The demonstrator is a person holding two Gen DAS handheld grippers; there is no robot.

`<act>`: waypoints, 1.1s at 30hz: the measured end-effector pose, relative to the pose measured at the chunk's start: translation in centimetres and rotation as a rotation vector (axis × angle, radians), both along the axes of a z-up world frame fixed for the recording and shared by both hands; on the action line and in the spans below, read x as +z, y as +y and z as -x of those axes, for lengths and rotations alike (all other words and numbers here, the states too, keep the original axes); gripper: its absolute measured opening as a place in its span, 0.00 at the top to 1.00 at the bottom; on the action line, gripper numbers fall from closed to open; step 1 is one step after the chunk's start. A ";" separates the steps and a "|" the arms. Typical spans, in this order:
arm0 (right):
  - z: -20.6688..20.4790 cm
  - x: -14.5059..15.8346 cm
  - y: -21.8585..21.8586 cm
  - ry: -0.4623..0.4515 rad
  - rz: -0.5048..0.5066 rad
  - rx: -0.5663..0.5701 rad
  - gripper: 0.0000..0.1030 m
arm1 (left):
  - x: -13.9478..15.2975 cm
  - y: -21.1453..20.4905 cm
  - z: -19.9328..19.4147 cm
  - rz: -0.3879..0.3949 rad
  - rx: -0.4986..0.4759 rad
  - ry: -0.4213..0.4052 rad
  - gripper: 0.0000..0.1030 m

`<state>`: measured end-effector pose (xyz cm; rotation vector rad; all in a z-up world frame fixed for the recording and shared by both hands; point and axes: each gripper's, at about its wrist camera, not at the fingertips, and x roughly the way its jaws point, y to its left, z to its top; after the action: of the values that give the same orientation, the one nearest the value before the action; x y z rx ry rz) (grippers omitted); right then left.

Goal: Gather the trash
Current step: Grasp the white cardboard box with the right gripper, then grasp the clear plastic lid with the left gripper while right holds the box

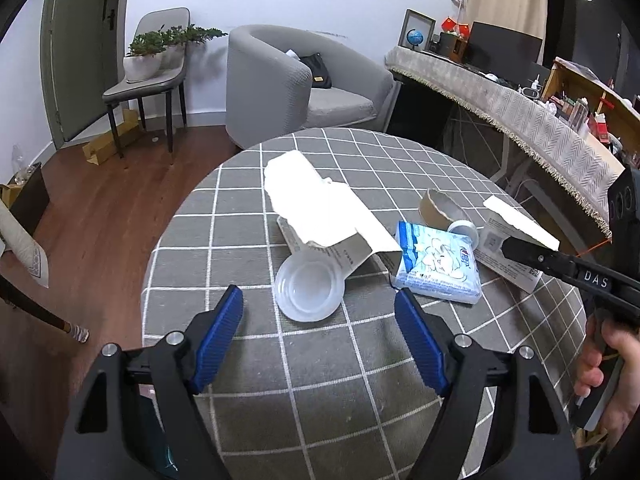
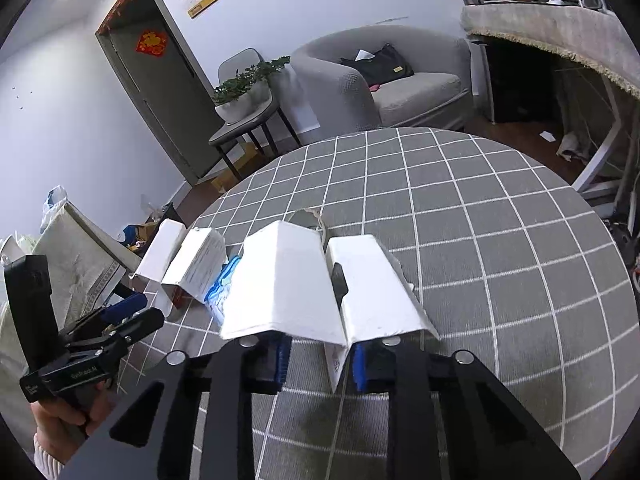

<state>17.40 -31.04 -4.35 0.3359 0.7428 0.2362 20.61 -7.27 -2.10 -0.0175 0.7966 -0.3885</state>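
Carton (image 2: 288,280) pinched at one torn flap by the right gripper (image 2: 320,360) may tear or slip free, while the open left gripper (image 1: 320,320) could knock the cup (image 1: 310,290) across the tabletop (image 1: 360,380).

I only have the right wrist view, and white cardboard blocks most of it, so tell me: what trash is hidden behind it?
Observer: A clear plastic cup lies on its side on the checked tablecloth.
Operator: Is the left hand-held gripper on it?
Observer: No. The left hand-held gripper is open, with its fingers either side of the cup and not touching it.
Operator: Anything else?
Observer: A small white cap sits beside a brown cardboard ring.
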 end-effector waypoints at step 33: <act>0.0 1.4 0.6 -0.079 -0.016 0.019 0.98 | -0.8 1.8 -1.9 0.206 0.003 0.092 0.57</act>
<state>17.36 -30.43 -2.93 0.3329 0.6663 0.2718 22.50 -5.43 -2.95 -0.2302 0.8442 -0.4681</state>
